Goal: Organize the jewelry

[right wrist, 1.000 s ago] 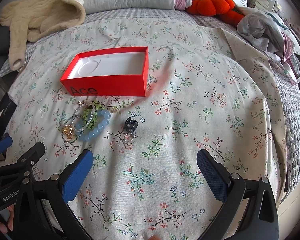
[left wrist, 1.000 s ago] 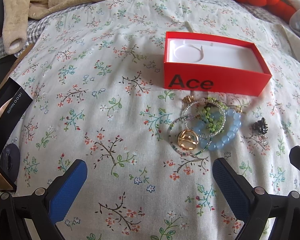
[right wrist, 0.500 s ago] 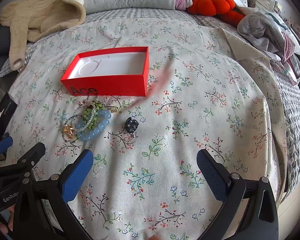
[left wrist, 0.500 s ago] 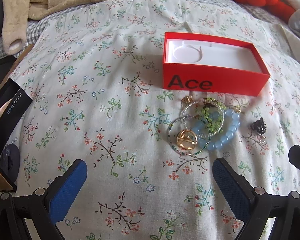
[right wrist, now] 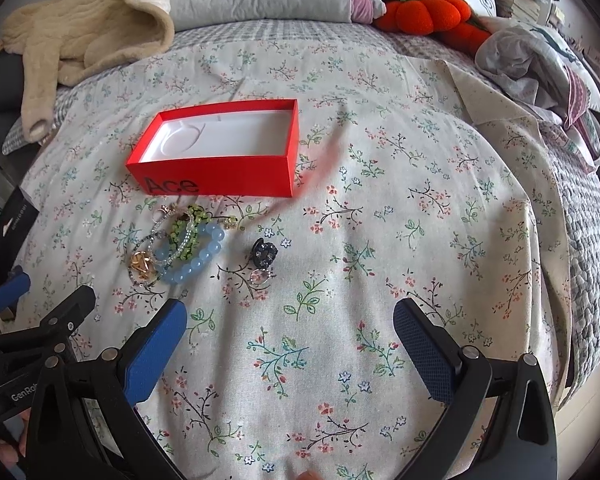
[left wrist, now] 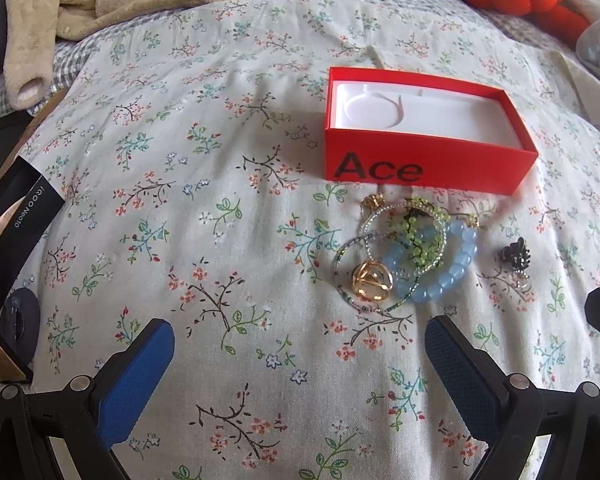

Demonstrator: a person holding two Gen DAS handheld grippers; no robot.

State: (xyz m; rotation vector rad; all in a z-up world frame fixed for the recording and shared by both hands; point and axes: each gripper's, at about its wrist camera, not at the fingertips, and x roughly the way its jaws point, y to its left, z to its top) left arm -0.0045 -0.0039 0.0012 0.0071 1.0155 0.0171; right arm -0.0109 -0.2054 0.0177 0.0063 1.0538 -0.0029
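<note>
Left wrist view: a floral bed (left wrist: 220, 152) carries an empty red box (left wrist: 424, 168), with a bracelet pile (left wrist: 408, 256) just in front and a dark earring (left wrist: 516, 258) beside. Both left tongs (left wrist: 296, 364) and right tongs (right wrist: 290, 344) hover released, grasping nothing.

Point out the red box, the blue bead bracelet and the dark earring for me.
red box (left wrist: 428, 168): left wrist view, front wall.
blue bead bracelet (left wrist: 454, 276): left wrist view, beads on its near right arc.
dark earring (right wrist: 263, 255): right wrist view, dark cluster top.
</note>
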